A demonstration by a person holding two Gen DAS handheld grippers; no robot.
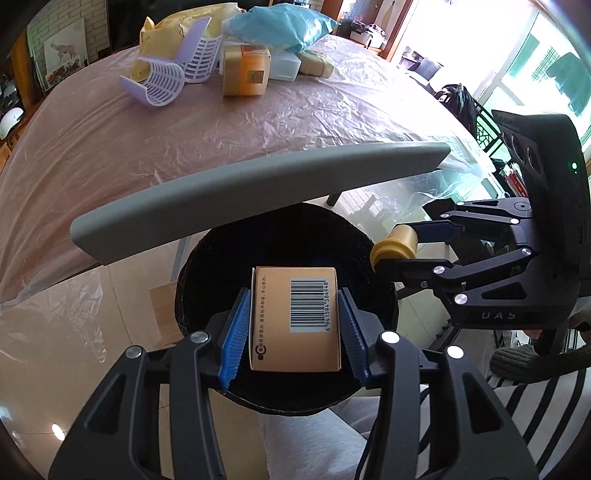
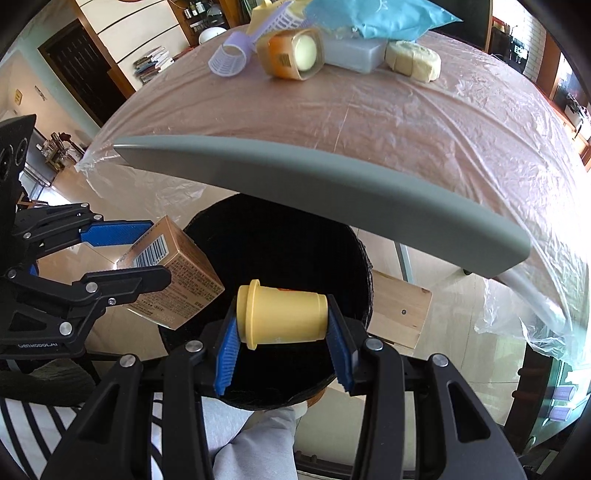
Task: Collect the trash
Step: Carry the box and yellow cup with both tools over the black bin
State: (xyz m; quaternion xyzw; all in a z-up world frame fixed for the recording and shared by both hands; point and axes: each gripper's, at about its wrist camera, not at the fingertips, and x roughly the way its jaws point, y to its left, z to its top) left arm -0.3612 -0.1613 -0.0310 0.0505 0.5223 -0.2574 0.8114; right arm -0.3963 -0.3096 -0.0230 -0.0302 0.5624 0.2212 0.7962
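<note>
My left gripper (image 1: 293, 328) is shut on a tan carton with a barcode (image 1: 295, 317) and holds it over the open black bin (image 1: 207, 258). The carton also shows in the right wrist view (image 2: 177, 277), in the left gripper (image 2: 147, 251). My right gripper (image 2: 282, 332) is shut on a yellow plastic cup (image 2: 282, 314) lying sideways, above the bin's black mouth (image 2: 295, 240). The right gripper and cup (image 1: 395, 247) show at the bin's right rim in the left wrist view. The bin's grey lid (image 1: 240, 195) stands raised behind both.
A table under pink plastic sheet (image 1: 221, 129) lies beyond the bin. On its far side sit lilac baskets (image 1: 162, 81), an orange box (image 1: 245, 70), a blue bag (image 1: 280, 26), a white box (image 2: 354, 51) and a pale wrapped lump (image 2: 413, 61). A wooden block (image 2: 399, 306) lies beside the bin.
</note>
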